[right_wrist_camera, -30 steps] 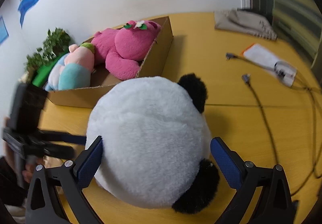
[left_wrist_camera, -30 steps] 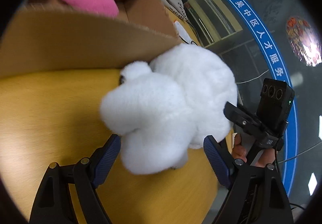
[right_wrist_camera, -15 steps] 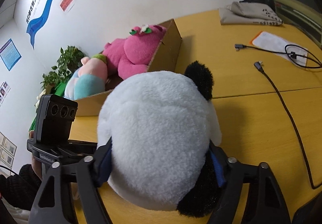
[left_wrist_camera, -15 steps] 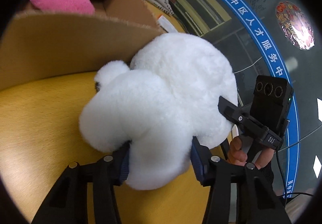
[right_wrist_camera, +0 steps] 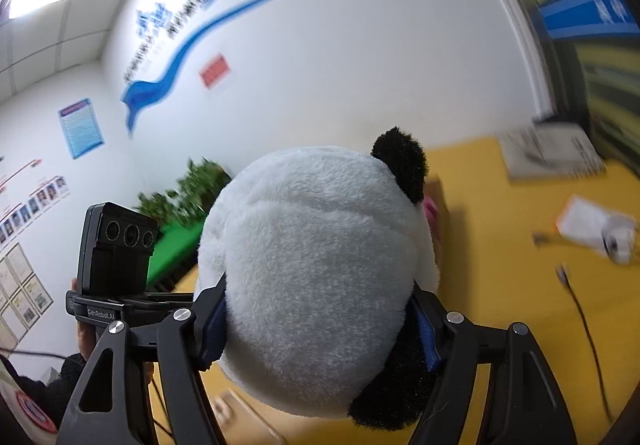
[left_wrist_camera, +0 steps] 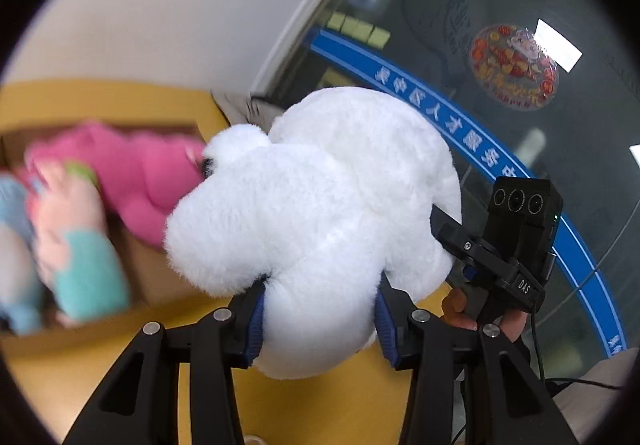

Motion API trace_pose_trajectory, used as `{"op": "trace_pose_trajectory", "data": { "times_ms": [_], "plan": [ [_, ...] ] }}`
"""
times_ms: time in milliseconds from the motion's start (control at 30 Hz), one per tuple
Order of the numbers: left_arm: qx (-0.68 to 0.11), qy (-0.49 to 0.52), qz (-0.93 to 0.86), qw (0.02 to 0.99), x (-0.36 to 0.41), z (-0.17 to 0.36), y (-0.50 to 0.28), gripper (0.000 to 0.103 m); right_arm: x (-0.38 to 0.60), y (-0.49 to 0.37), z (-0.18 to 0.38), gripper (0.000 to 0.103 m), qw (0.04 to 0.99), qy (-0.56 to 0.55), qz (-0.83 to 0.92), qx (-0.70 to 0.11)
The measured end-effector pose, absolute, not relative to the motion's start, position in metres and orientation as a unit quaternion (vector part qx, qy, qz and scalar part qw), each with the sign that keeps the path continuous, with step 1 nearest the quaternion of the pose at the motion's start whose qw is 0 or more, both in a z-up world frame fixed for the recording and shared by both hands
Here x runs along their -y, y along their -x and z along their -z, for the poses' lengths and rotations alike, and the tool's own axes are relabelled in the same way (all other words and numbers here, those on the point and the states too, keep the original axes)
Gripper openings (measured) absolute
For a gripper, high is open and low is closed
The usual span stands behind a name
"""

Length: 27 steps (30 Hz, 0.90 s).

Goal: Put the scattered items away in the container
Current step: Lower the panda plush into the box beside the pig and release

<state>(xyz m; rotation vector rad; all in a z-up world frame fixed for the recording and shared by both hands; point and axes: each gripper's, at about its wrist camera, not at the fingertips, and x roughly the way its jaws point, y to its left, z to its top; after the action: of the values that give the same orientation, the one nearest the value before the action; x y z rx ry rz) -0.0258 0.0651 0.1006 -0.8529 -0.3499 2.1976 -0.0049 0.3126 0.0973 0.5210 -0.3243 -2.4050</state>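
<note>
Setting: yellow surface under a white wall, with dark glazing and a blue lettered band behind; much of both views is motion-blurred.
Left wrist view, grip: left gripper has its blue-padded fingers pressed narrow into the lower part of a white plush toy, which is held clear above the surface.
Left wrist view, container: cardboard box lies to the left of the white plush toy and partly behind it, open at the top.
Left wrist view, contents: pink plush toy lies inside the cardboard box; a pastel plush in pink, teal and blue lies in it too, further left of the white plush toy.
Left wrist view, other hand: right gripper's camera block shows just right of the white plush toy, with the person's hand on its handle.
Right wrist view, grip: right gripper clamps a panda plush toy between its fingers, which are sunk into the fur on both sides; the toy hangs above the surface.
Right wrist view, panda: grey-white body faces the lens, one black ear at its upper right, a black limb at its lower right.
Right wrist view, container: a sliver of the cardboard box and a patch of pink show just right of the panda plush toy.
Right wrist view, surroundings: green plant stands left of the panda plush toy; a cable and loose papers lie well to its right.
</note>
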Motion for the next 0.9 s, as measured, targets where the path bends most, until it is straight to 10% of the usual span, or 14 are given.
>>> {"op": "trace_pose_trajectory", "data": {
  "times_ms": [267, 600, 900],
  "plan": [
    [0.078, 0.345, -0.884, 0.306, -0.05, -0.127, 0.072, 0.044, -0.266, 0.067, -0.126, 0.078, 0.366, -0.16, 0.905, 0.146],
    [0.084, 0.503, -0.812, 0.285, -0.054, 0.023, 0.172, 0.044, -0.27, 0.157, 0.041, 0.078, 0.316, -0.3, 0.845, 0.31],
    [0.019, 0.501, -0.806, 0.313, -0.072, 0.04, 0.16, 0.05, -0.254, 0.123, -0.003, 0.093, 0.204, -0.309, 0.926, 0.068]
  ]
}}
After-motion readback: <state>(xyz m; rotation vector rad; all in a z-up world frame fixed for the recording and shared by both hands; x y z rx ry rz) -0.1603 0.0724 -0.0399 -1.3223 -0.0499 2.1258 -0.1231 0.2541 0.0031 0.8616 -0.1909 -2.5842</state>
